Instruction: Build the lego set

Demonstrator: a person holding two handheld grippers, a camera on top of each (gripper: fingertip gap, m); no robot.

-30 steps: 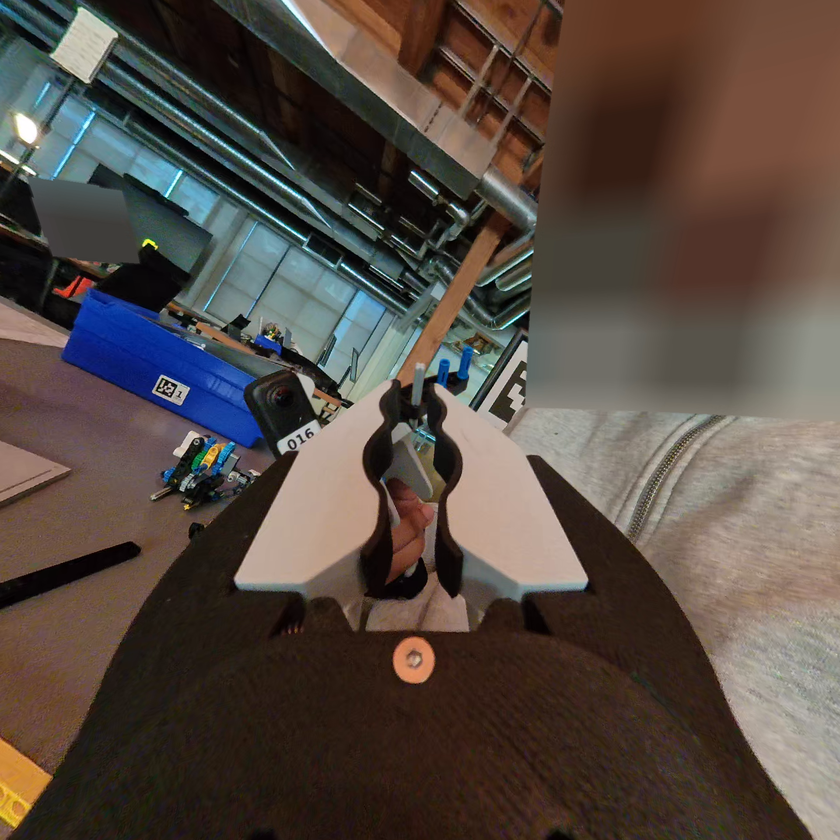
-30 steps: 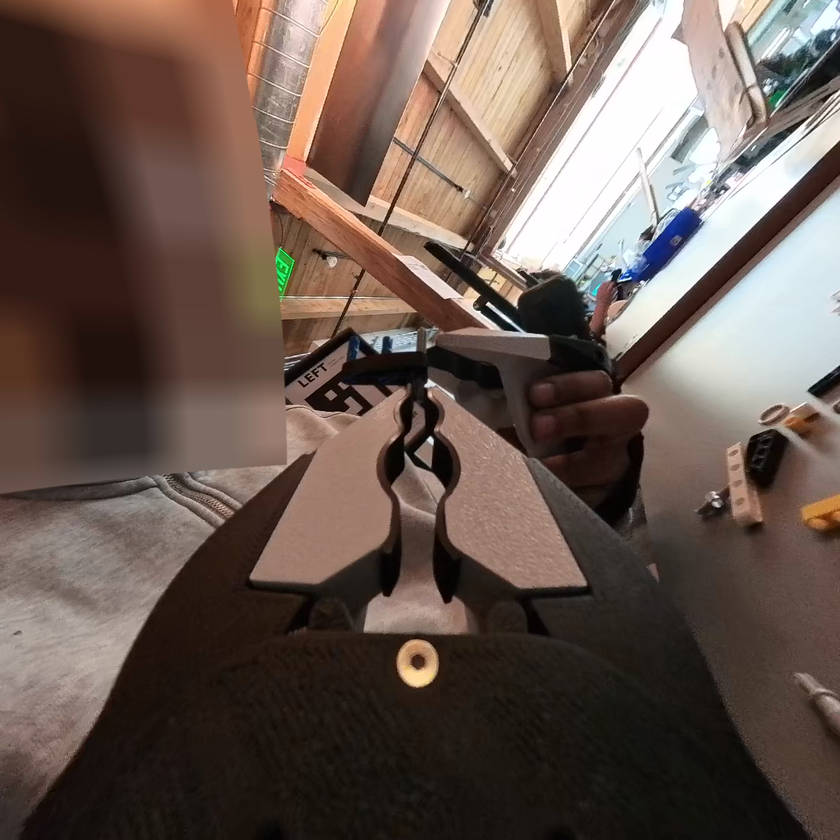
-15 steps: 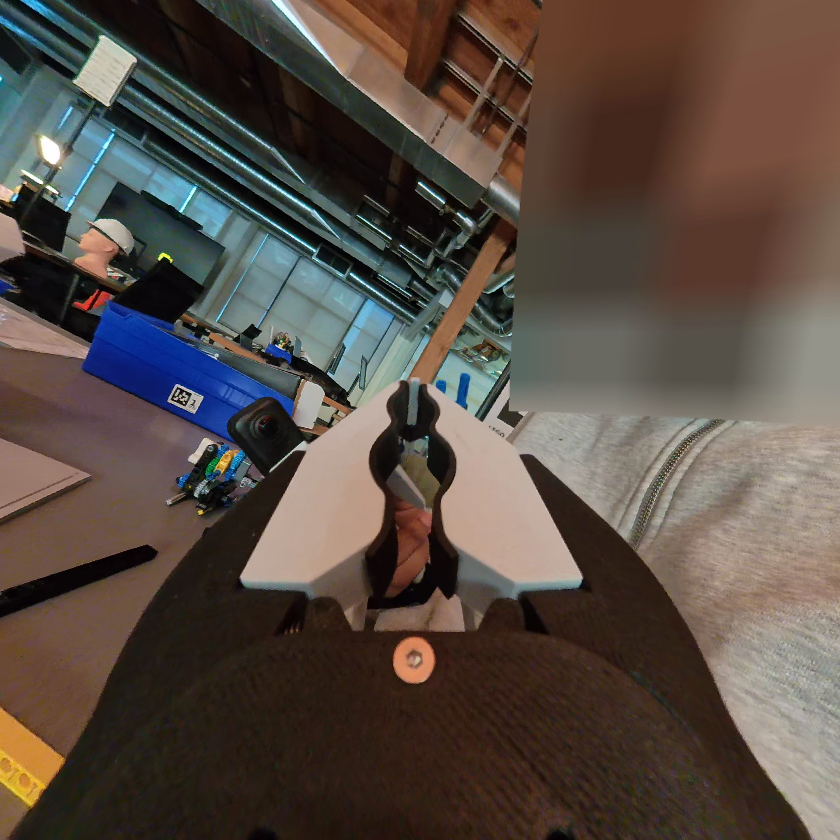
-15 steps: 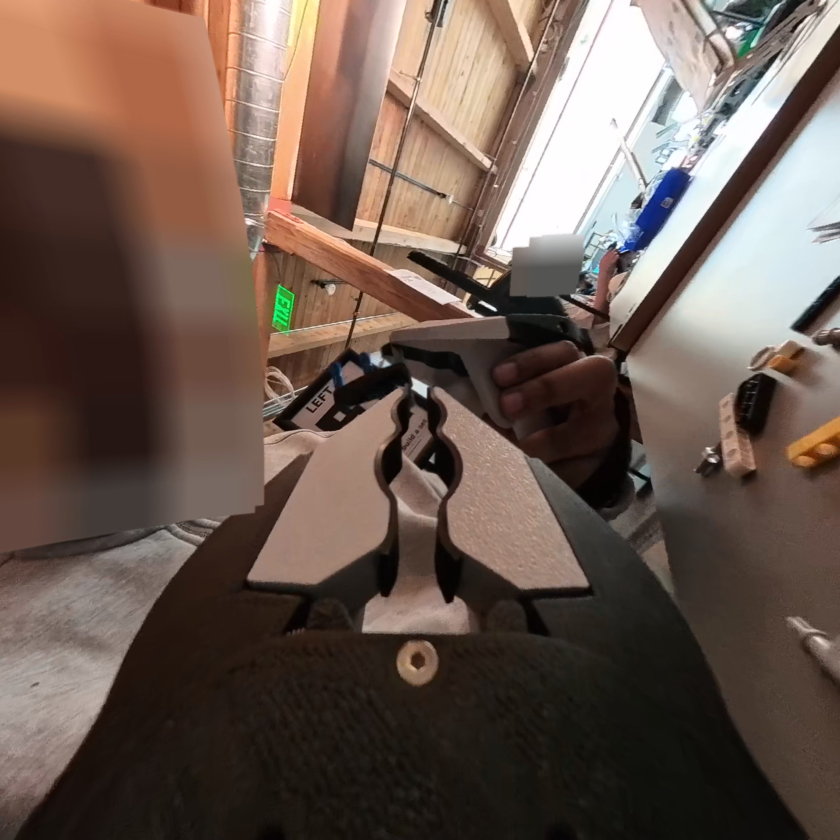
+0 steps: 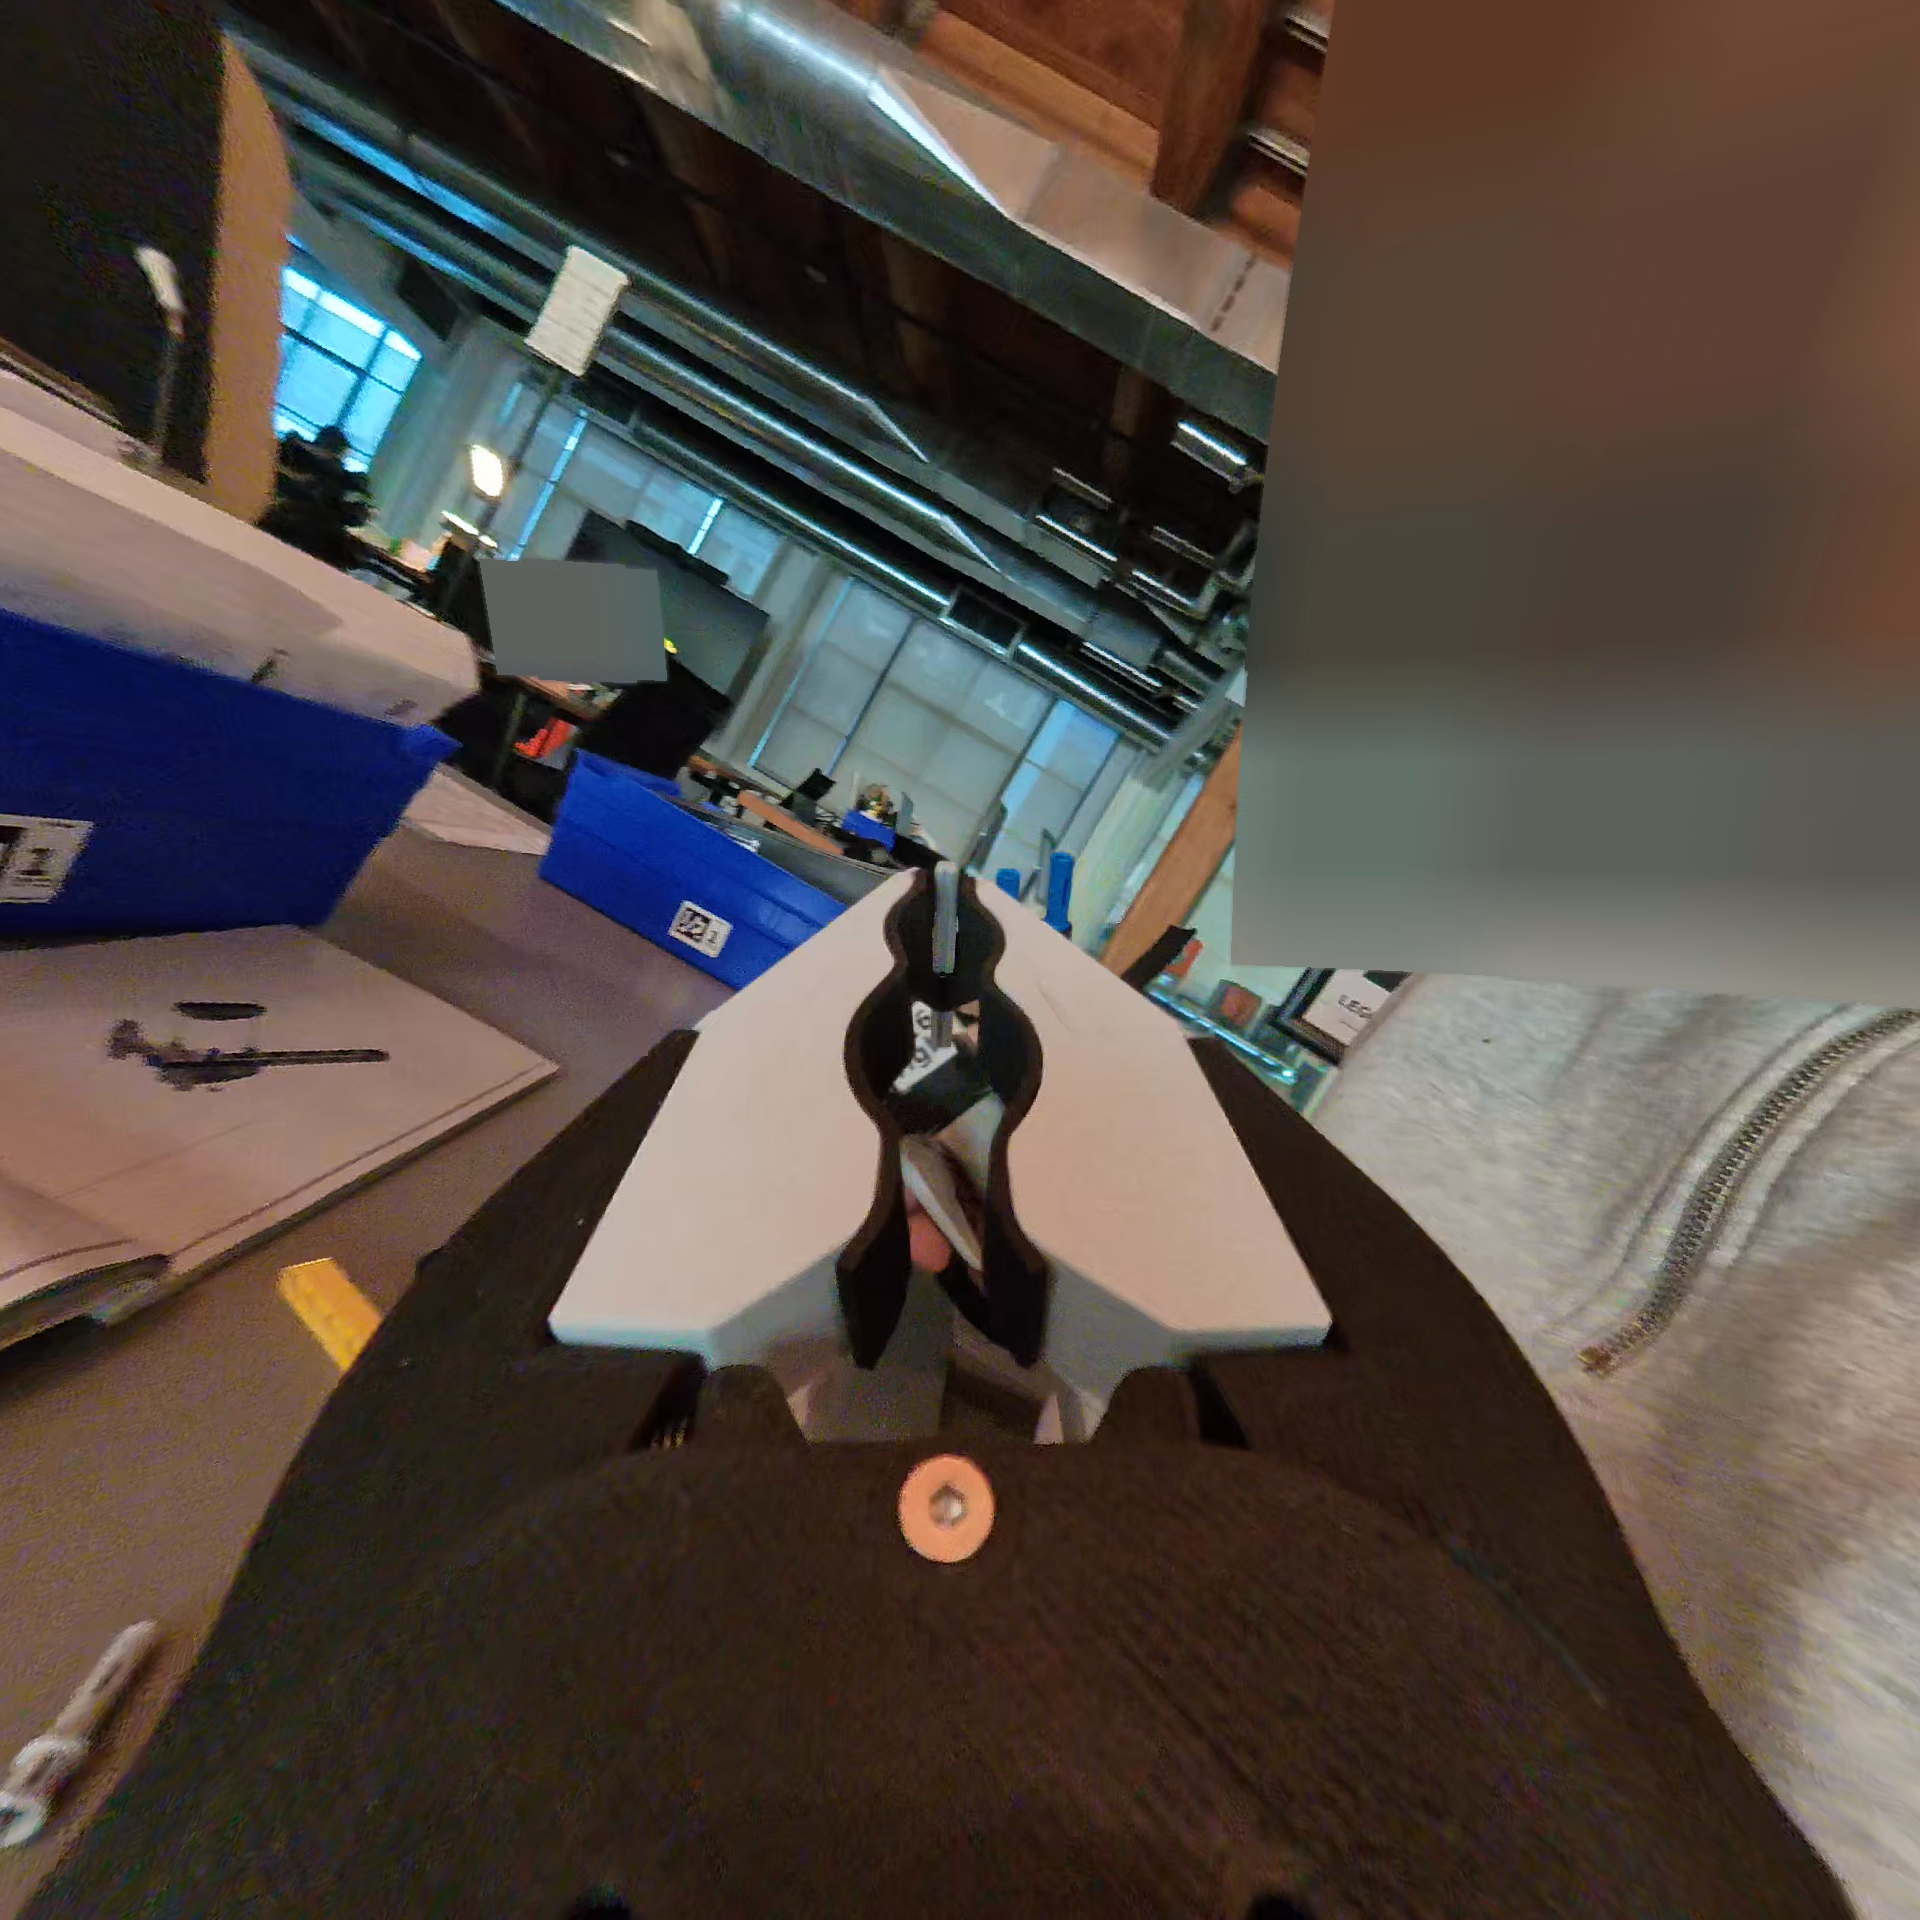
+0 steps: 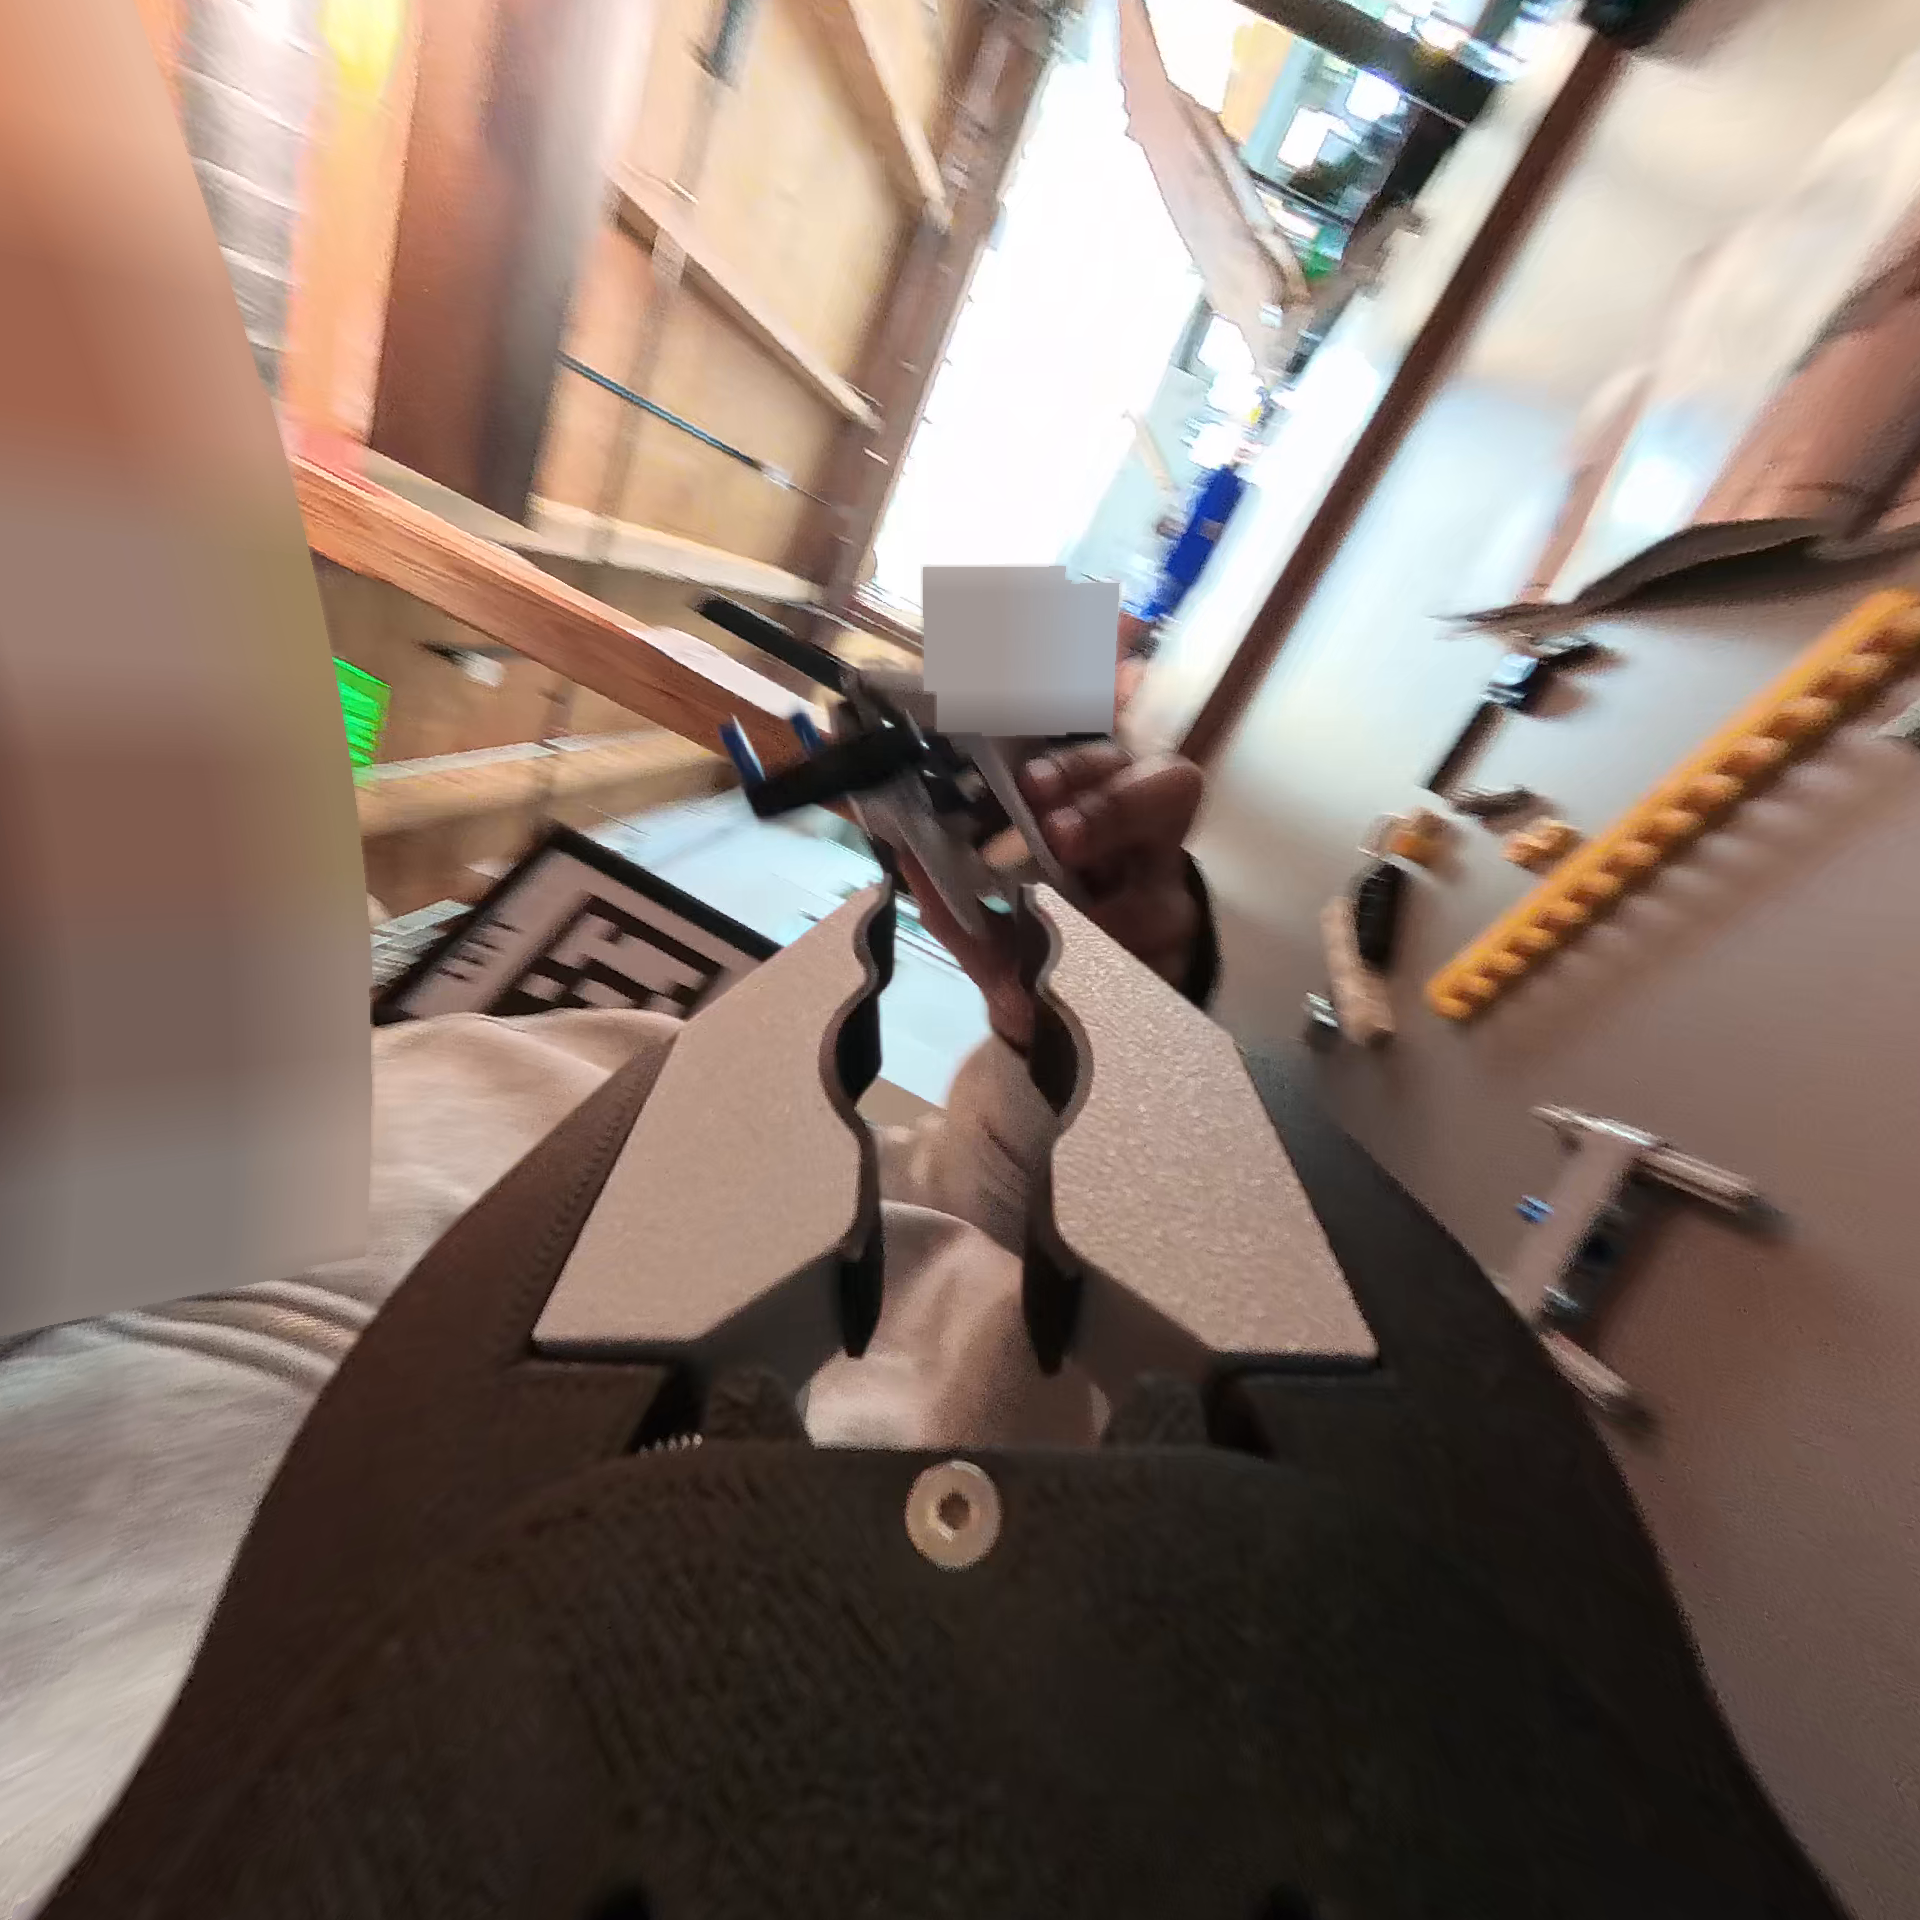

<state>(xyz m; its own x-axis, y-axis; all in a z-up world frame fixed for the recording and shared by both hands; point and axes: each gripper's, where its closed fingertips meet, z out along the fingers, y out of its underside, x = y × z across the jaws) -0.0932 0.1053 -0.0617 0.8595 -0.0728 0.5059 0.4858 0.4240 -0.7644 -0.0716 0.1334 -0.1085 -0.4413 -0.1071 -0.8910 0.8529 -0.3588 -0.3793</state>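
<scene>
My left gripper is shut on a small lego assembly: a thin grey axle sticks up between the fingertips, and blue pins show just beyond them. In the right wrist view that gripper is held up by a hand, gripping a black beam with blue pins. My right gripper is open and empty, a short way back from the assembly. Both are raised in front of a person in a grey hoodie. The right wrist view is motion-blurred.
Two blue bins and an open instruction booklet sit on the grey table. A long yellow beam, a grey part and small loose pieces lie on the table to the right. Left tips to right tips: about 6 cm.
My right gripper has opened, let go of the assembly and pulled back from it. My left gripper stays shut on the assembly and has swung so its view points further left.
</scene>
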